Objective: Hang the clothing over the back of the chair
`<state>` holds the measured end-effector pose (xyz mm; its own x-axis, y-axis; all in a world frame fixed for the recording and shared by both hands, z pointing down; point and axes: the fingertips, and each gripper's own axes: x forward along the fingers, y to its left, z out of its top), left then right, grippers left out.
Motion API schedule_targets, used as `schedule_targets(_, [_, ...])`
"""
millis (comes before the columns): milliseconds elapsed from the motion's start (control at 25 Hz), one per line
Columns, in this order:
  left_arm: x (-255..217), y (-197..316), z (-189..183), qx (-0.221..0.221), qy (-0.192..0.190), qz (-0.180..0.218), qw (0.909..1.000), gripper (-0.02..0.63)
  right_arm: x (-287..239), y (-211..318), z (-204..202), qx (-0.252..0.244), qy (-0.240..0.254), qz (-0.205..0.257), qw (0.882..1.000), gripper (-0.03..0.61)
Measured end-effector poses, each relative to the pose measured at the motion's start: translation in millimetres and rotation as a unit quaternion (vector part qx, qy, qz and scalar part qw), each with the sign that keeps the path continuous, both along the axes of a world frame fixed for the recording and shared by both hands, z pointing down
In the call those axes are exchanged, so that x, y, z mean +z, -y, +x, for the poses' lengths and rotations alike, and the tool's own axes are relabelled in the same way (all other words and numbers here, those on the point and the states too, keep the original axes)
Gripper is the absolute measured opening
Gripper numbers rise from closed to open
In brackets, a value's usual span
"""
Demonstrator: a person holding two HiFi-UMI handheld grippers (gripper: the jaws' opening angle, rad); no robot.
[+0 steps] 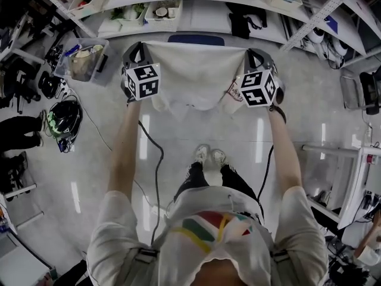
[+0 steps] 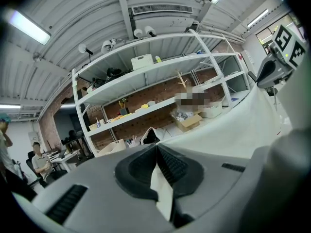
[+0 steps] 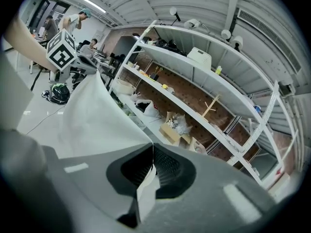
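Note:
A white garment [image 1: 193, 76] hangs spread flat between my two grippers, held up by its top edge. In the head view my left gripper [image 1: 138, 49] is shut on its upper left corner and my right gripper [image 1: 255, 55] on its upper right corner. Just beyond the garment's top edge shows the blue back of the chair [image 1: 196, 39]; the rest of the chair is hidden. The left gripper view has a fold of white cloth [image 2: 163, 188] pinched between the black pads. The right gripper view has the same cloth [image 3: 146, 188] clamped, with the sheet [image 3: 92, 115] running off left.
White shelving [image 1: 196, 11] with boxes and clothes stands right behind the chair. A clear bin [image 1: 83, 58] and a dark helmet [image 1: 64, 117] sit on the floor at left, a cable [image 1: 156, 159] trails by my feet [image 1: 209, 157], and a white frame [image 1: 357, 183] stands at right.

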<state>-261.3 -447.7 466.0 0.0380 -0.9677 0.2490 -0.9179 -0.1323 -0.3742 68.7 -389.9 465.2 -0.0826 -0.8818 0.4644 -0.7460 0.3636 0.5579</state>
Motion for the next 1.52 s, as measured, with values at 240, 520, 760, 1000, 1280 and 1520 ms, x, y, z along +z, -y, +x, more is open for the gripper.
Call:
schedule_targets(240, [33.9,-11.1,-7.5,-0.008,-0.003,-0.021,0.9997,0.015,30.6,-4.8,-6.2,-0.004,-0.002,-0.024,1.0,0.008])
schedule_targets(520, [66.4,-16.4,-11.9,-0.01,0.003,-0.05,0.9987,0.015,60.4,-7.9,-10.1,-0.006,-0.006,-0.052,0.999,0.008])
schedule_targets(760, [92.7,-20.5,-11.3,-0.008,0.011,-0.07,0.9974,0.014,87.6,-12.6,-10.1,-0.011,-0.017,-0.074,0.997,0.008])
schedule_targets(1000, [112.2,-27.1,-12.4,-0.002,0.024,-0.085,0.9961,0.014,109.9,-20.0,-11.3,-0.01,-0.014,-0.097,0.995,0.008])
schedule_targets(1280, [134.7,-39.2,-17.4,0.002,0.044,-0.106,0.9934,0.014,128.0,-26.8,-15.9,-0.014,-0.013,-0.111,0.994,0.008])
schedule_targets(1520, [148.8,-48.7,-20.9,0.001,0.052,-0.123,0.9911,0.014,135.8,-31.0,-18.4,-0.02,-0.015,-0.12,0.993,0.008])
